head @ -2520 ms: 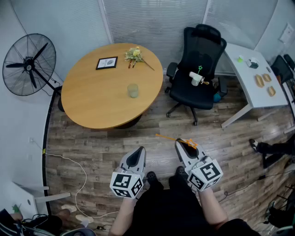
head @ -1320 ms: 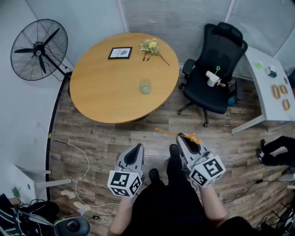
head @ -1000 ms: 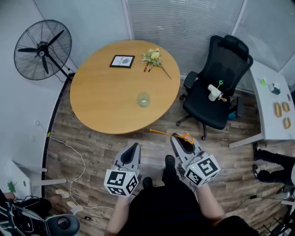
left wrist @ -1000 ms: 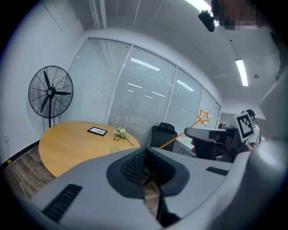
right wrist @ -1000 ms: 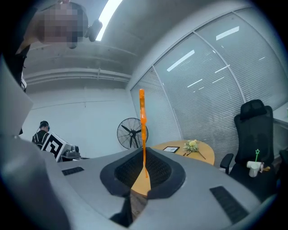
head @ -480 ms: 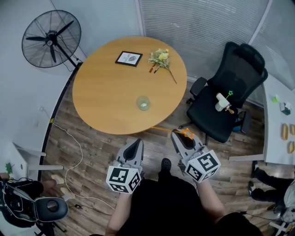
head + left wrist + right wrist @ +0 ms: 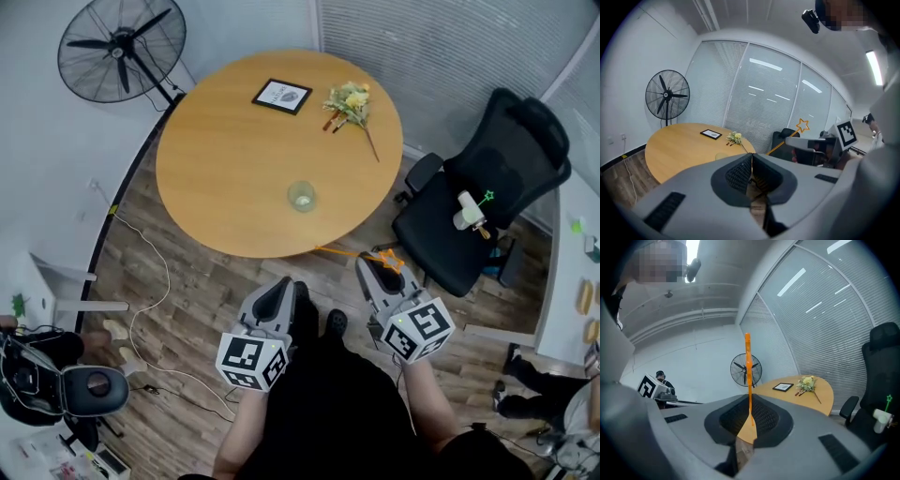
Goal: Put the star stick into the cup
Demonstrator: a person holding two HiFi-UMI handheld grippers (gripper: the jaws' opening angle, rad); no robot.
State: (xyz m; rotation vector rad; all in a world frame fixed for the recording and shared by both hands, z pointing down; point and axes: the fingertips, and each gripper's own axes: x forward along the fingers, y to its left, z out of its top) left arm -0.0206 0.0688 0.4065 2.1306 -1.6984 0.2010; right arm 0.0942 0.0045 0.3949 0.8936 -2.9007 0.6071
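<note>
Pinching the star stick point(image 7: 352, 253) close to its star end, the right gripper point(image 7: 375, 273) hangs just off the table's point(image 7: 216, 159) near edge. The shaft runs crosswise to the jaws, its bare tip pointing left along that edge. The cup point(image 7: 301, 195) stands ahead and to the left, a little inside the edge, nearest that bare tip. The left gripper point(image 7: 276, 301), jaws together on nothing, hangs alongside.

The cup point(image 7: 301, 195) stands on the table point(image 7: 220, 178), chair point(image 7: 502, 164) to its right.
</note>
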